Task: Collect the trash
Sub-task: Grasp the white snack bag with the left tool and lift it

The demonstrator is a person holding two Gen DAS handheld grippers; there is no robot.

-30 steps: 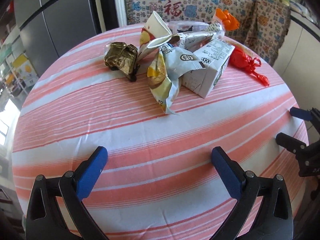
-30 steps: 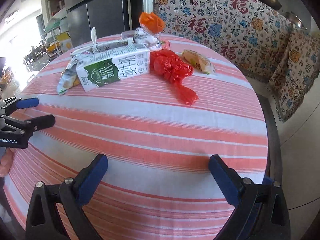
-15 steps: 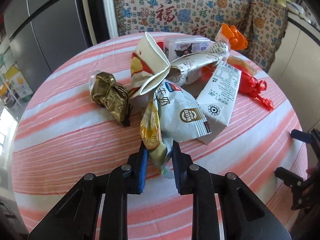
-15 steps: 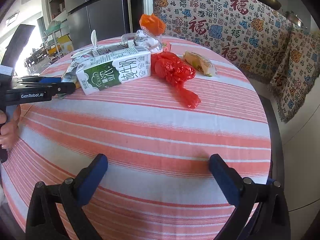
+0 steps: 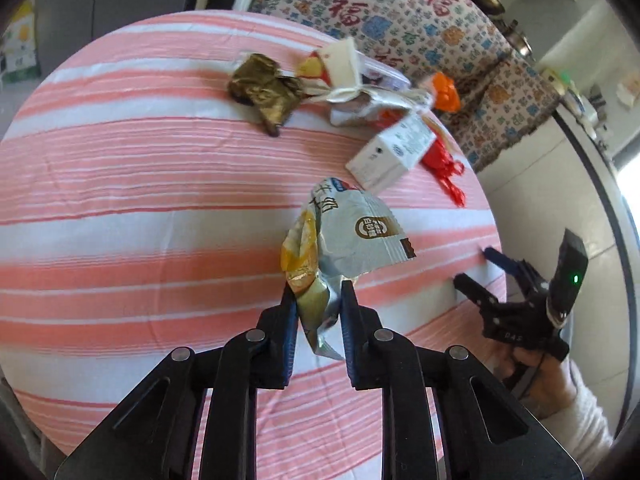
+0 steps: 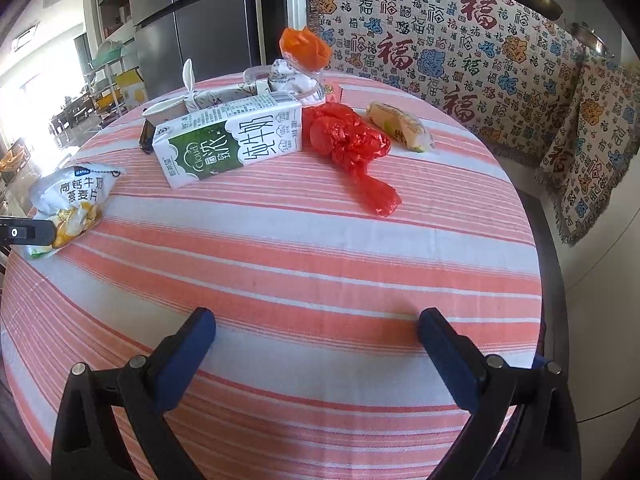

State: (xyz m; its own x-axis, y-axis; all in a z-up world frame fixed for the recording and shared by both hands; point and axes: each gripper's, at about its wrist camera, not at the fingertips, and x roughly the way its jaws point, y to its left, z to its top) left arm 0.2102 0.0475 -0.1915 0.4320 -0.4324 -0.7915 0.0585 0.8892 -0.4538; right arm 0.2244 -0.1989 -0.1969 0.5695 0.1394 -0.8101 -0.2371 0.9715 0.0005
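My left gripper (image 5: 318, 294) is shut on a silver and yellow snack bag (image 5: 348, 236) and holds it above the striped table (image 5: 140, 208), away from the trash pile. The bag also shows at the left of the right wrist view (image 6: 68, 204). My right gripper (image 6: 316, 326) is open and empty over the near side of the table; it also shows in the left wrist view (image 5: 486, 264). On the table lie a milk carton (image 6: 228, 140), a red plastic bag (image 6: 348, 144), a gold wrapper (image 5: 264, 88), a paper cup (image 5: 340, 68) and a wrapped snack (image 6: 400, 126).
An orange bag (image 6: 304, 46) and a clear plastic box (image 6: 260, 74) sit at the far edge of the table. A patterned cloth covers the sofa (image 6: 460, 52) behind. A grey fridge (image 6: 208, 20) stands at the back left.
My left gripper closed on the snack bag, then lifted it and pulled it back from the pile. The right gripper stayed open and nearly still.
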